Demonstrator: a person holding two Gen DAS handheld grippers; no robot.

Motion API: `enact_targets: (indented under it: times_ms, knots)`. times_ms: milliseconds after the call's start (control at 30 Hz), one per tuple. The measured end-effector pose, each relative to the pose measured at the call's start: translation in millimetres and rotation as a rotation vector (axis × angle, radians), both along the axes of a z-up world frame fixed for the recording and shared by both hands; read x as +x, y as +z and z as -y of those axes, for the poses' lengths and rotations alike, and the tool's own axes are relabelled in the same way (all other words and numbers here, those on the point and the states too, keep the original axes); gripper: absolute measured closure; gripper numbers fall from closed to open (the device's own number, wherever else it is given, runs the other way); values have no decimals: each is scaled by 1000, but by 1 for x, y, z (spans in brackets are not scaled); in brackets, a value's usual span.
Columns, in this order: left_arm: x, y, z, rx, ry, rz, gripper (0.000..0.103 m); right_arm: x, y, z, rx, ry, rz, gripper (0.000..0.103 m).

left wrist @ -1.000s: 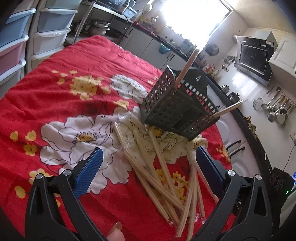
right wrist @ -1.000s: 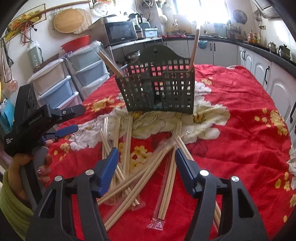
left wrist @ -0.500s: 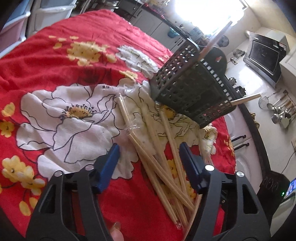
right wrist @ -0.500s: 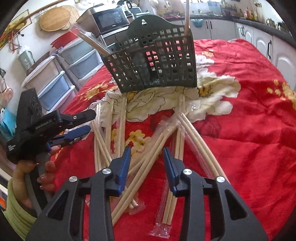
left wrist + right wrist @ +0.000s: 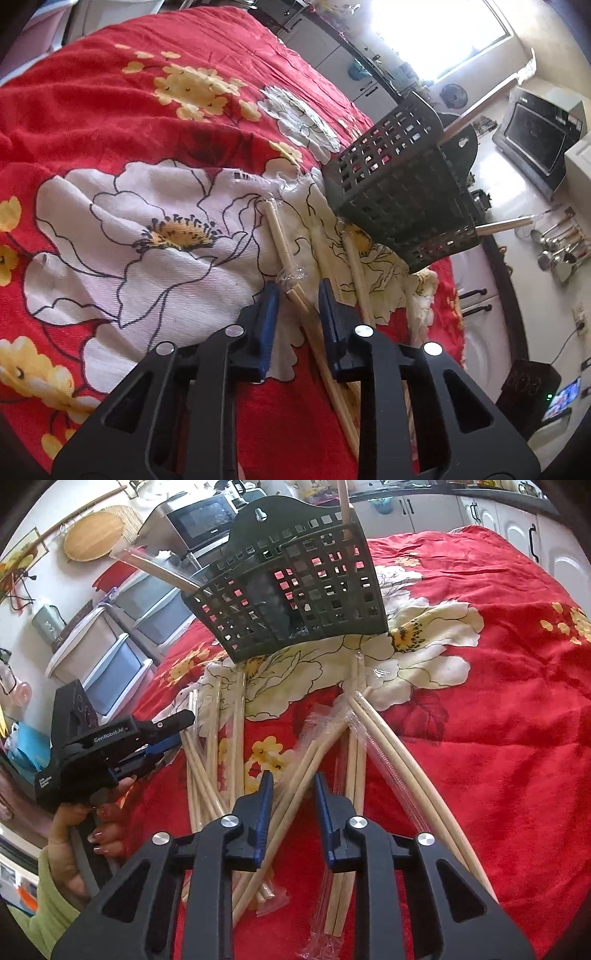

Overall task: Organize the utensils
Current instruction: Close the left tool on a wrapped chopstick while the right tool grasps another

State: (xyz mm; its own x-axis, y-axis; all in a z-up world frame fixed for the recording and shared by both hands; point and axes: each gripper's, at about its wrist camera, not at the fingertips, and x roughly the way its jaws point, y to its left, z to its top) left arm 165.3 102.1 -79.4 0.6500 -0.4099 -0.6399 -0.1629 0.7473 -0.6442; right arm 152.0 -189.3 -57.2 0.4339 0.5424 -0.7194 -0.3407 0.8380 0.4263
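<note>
Several pairs of wooden chopsticks (image 5: pixel 236 746), some in clear wrappers, lie fanned out on the red floral cloth (image 5: pixel 498 738) in front of a dark green perforated holder (image 5: pixel 295 587). Two sticks (image 5: pixel 343 498) stand in it. My left gripper (image 5: pixel 298 295) hangs low over one wrapped pair (image 5: pixel 284 251). Its jaws are closing with that pair between them, and the pads are a little apart from the wood. My right gripper (image 5: pixel 293 786) is closing too, around a slanted pair (image 5: pixel 306 771), with gaps on both sides. The right wrist view also shows the left gripper (image 5: pixel 181 731), held by a hand (image 5: pixel 99 823).
The holder (image 5: pixel 399 199) leans just beyond the chopsticks. Plastic drawer units (image 5: pixel 110 657) and a microwave (image 5: pixel 207 520) stand past the table's left side. A counter with an oven (image 5: pixel 539 136) and hanging ladles (image 5: pixel 557 251) runs along the other side.
Both grippers have sunk toward the chopsticks and rolled slightly. Their jaws have narrowed from wide apart to a small gap, each now framing one pair.
</note>
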Motion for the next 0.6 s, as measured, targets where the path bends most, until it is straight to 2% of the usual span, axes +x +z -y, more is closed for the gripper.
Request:
enact_targets:
  times_ms: [267, 467, 600]
  knots:
    - [-9, 2, -13, -64, -3, 30, 95, 3, 5, 4, 17, -6, -4, 92]
    - [-17, 24, -12, -61, -14, 89, 97, 3, 16, 12, 44, -17, 17, 94]
    - [-23, 43, -10, -31, -15, 141, 98, 2, 26, 16, 57, -16, 48, 95]
